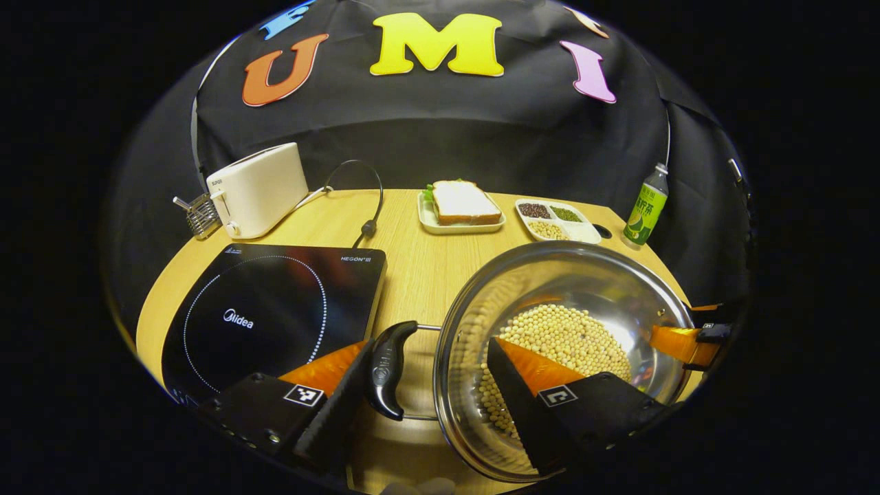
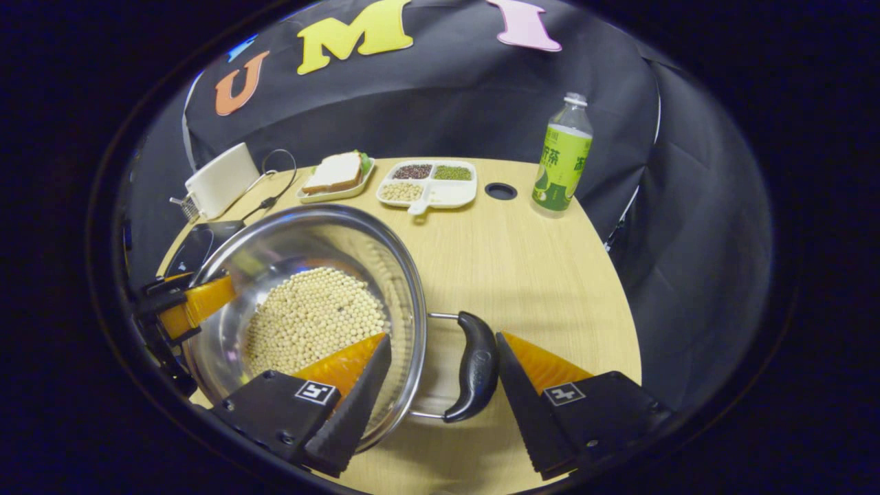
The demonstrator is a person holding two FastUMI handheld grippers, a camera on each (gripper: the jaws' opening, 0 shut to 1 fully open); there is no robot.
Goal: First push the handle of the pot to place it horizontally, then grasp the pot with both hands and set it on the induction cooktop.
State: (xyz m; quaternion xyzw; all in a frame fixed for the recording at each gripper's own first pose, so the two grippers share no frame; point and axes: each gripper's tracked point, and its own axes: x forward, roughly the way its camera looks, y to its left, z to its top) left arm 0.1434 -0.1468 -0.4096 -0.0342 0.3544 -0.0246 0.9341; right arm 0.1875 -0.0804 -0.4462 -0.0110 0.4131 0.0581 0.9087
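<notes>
On the surface (image 2: pixel 522 275), both grippers, left (image 1: pixel 419 405) and right (image 2: pixel 440 405), straddle the pot's (image 1: pixel 550 289) handles with fingers apart, beside the induction cooktop (image 1: pixel 275 316).

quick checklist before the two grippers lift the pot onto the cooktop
1. Left gripper astride left handle and rim: ok, jaws open, not clamped.
2. Right gripper astride right handle and rim: ok, also open.
3. Handles horizontal: ok.
4. Cooktop bare: ok.
5. Pot holds soybeans, lift level: cannot tell weight.
6. Toaster cord off the cooktop: ok.
</notes>
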